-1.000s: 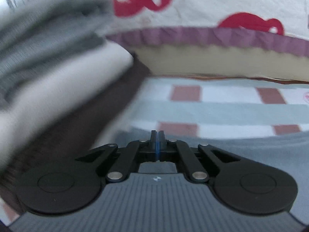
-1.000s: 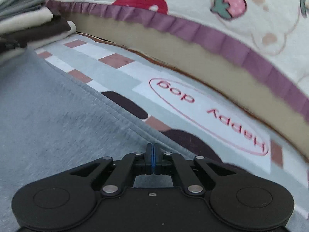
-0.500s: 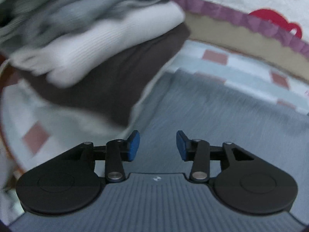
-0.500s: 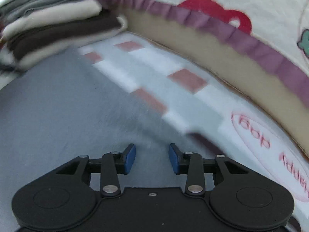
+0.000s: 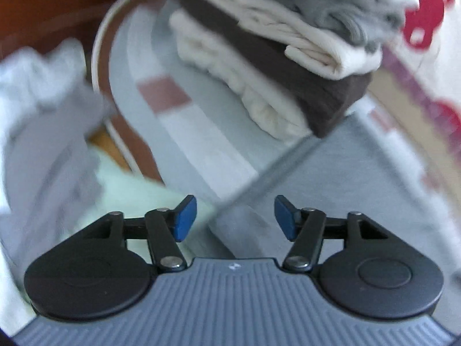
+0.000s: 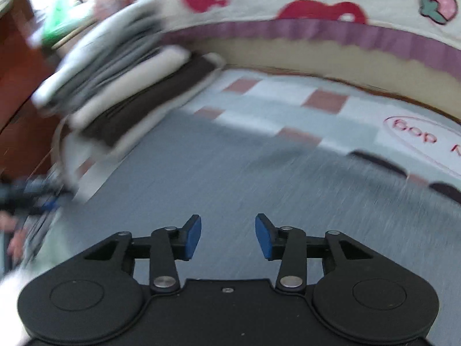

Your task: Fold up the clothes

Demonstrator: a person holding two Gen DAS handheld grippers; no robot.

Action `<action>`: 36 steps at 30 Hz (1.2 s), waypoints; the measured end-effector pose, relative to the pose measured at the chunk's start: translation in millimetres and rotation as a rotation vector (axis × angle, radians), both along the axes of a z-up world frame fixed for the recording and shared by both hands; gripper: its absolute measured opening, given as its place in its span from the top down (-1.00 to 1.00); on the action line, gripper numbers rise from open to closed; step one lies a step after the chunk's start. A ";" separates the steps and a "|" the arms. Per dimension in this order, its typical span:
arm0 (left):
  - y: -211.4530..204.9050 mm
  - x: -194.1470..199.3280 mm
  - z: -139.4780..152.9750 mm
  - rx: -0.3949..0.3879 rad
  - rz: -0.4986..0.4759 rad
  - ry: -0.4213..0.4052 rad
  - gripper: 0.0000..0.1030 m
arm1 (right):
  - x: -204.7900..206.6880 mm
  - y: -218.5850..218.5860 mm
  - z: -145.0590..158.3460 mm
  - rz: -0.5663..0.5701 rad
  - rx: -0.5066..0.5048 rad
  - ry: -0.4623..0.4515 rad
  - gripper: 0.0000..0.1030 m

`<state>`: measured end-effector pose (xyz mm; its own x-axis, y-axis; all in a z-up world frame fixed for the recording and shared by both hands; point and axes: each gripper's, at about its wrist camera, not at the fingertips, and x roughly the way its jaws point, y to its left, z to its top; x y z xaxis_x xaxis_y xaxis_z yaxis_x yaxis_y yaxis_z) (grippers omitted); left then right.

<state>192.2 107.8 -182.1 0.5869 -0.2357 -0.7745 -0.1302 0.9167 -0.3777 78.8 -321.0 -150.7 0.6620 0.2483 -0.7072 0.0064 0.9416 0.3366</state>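
1. Nearest to us, our left tool (image 5: 235,217) has its blue pads (image 5: 184,217) wide apart with nothing between them. It hangs over the near edge of a grey garment (image 5: 360,190), whose seam runs diagonally up to the right.

2. Our right tool (image 6: 227,236) is likewise spread, its blue pads (image 6: 191,238) clear of any cloth. It hovers above the same grey garment (image 6: 230,178), which lies flat and fills the middle of the right wrist view.

3. The garment rests on a bed sheet (image 6: 291,106) patterned with pale blue, white and reddish-brown squares. A pink oval with lettering (image 6: 423,141) is printed on the sheet to the right, just past the garment's far edge.

4. To the left of the left tool, a loose heap of pale clothes (image 5: 43,121) sits blurred at the edge of the sheet; we cannot tell single pieces apart.

5. Beyond the garment, at its far left corner, stands a stack of folded clothes (image 5: 288,66): cream at the bottom, then dark brown, cream again, and grey on top. In the right wrist view the same stack (image 6: 129,86) is blurred at the upper left.

6. Farthest back runs a cushion-like border with a purple ruffled band (image 6: 331,31), and above it white fabric printed with red shapes and a strawberry (image 6: 438,3).
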 end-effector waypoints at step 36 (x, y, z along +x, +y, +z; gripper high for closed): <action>-41.5 -4.7 -8.3 0.572 -0.276 -0.046 0.71 | -27.1 113.1 -15.6 0.522 -0.095 0.038 0.11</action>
<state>187.5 66.2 -190.4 0.5997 0.0603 -0.7980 0.1440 0.9727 0.1817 51.7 -207.9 -166.3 0.4410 0.4712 -0.7639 -0.4605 0.8493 0.2581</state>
